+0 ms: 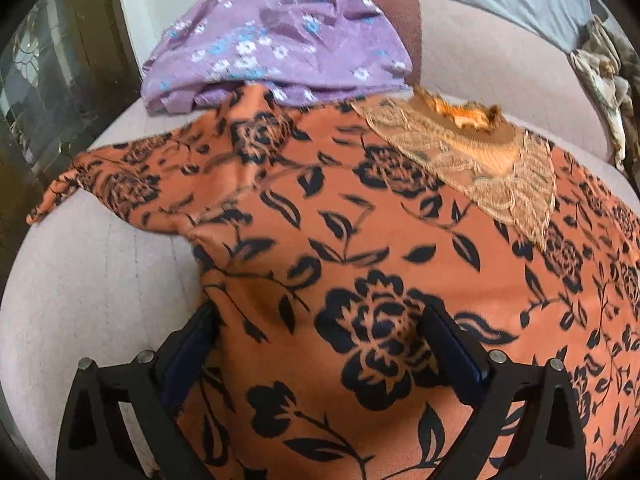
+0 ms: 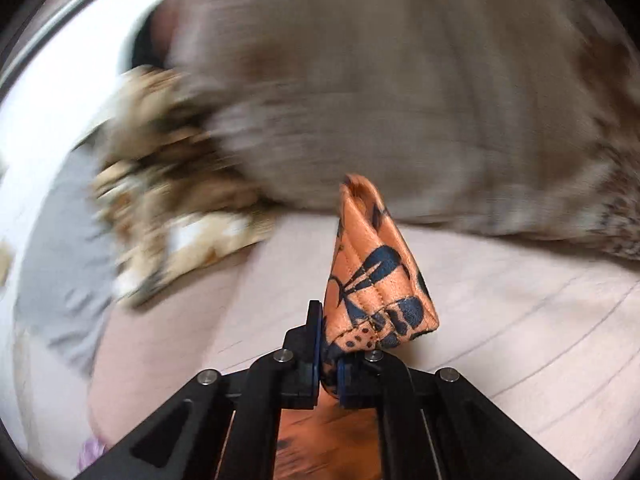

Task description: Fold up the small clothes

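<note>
1 orange garment (image 1: 360, 240), black roses, beige lace neckline (image 1: 480, 168).

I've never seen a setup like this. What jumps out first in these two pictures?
The orange garment with black flowers fills the left wrist view, spread over a pale pink sofa seat between the open left gripper. Behind it lies a crumpled purple floral cloth. In the right wrist view, the right gripper is shut on a bunched corner of the same orange fabric, against a blurred background.
</note>
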The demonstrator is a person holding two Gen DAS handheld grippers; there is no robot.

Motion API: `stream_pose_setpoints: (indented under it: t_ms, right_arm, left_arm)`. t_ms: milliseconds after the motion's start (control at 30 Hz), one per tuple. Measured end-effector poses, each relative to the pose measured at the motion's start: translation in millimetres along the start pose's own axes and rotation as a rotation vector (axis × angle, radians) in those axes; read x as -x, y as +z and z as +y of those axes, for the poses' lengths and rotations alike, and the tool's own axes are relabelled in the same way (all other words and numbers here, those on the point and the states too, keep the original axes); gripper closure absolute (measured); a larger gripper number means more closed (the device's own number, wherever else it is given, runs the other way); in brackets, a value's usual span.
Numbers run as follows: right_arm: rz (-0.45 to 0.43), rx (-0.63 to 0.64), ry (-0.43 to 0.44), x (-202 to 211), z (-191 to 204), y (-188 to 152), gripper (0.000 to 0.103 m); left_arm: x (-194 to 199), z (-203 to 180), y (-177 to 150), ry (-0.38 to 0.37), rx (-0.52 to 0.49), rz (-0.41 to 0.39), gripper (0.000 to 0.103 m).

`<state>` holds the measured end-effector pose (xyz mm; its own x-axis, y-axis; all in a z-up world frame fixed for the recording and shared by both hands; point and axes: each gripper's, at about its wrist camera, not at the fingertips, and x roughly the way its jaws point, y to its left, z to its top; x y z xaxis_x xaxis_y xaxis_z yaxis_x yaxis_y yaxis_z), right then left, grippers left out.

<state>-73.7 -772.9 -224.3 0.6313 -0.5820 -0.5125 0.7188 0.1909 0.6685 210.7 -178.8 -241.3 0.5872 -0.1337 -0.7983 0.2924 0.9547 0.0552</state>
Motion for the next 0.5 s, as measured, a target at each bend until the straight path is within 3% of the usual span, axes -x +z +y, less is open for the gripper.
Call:
stream_pose_setpoints:
  t_ms: [167,233,367,500]
  right_arm:
    - [0.135,0.118,0.266,32,112,-63,0.097]
    - [0.24,0.166,0.395,46,166,-110,0.097]
    - [0.433,0.216,0.568,67,243,-212,0.097]
    - [0.611,0.192,0.645,62,293,-313,0.097]
  left_arm:
    - [23,31,18,0.016,0.084,-0.066,0.003]
    - [31,49,23,0.036,0.134,-0.088,0.003]
    - [44,85,29,0.1,0.216,-0.123,0.003]
    - [46,114,30,0.146,0.276,-0.132,0.003]
